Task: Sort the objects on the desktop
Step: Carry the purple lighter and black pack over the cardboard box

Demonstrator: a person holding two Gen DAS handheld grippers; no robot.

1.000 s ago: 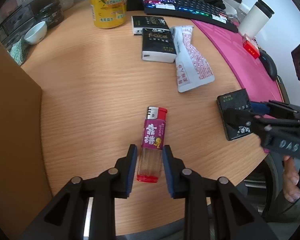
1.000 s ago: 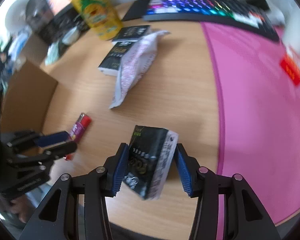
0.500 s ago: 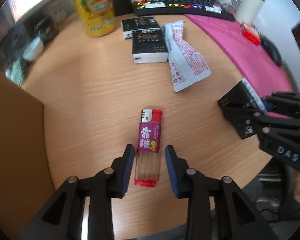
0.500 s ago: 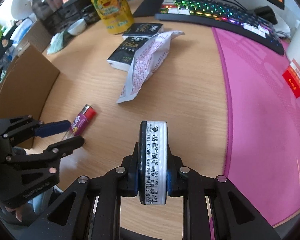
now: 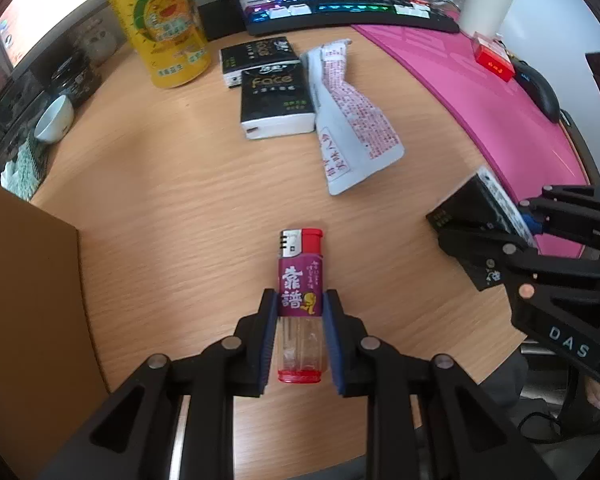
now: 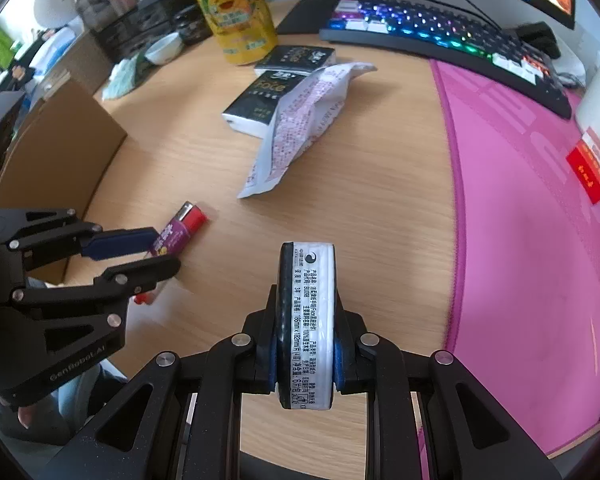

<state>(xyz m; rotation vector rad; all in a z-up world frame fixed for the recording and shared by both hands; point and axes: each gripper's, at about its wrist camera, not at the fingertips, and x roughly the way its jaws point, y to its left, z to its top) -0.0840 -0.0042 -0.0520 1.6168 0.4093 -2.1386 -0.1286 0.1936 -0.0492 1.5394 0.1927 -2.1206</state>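
A lighter (image 5: 300, 276) with a purple label and red cap lies on the wooden desk (image 5: 180, 200). My left gripper (image 5: 300, 300) straddles its middle. Its jaws are closing, and both blue pads touch the lighter's sides. The right wrist view shows the same lighter (image 6: 180, 232) between those fingers. My right gripper (image 6: 306, 296) is shut on a black-and-white tissue pack (image 6: 306, 320), which is held on edge just above the desk. In the left wrist view that pack (image 5: 468, 216) shows at the right.
A cardboard box (image 5: 24, 280) stands at the left. Behind are a yellow pineapple can (image 5: 160, 24), two more tissue packs (image 5: 276, 100), a white printed wrapper (image 5: 352, 128), a keyboard (image 5: 340, 4), and a pink mat (image 5: 480, 96) with a mouse (image 5: 540, 92).
My right gripper closed on the tissue pack and turned it onto its edge. The left jaws widened a little, then came in against the lighter.
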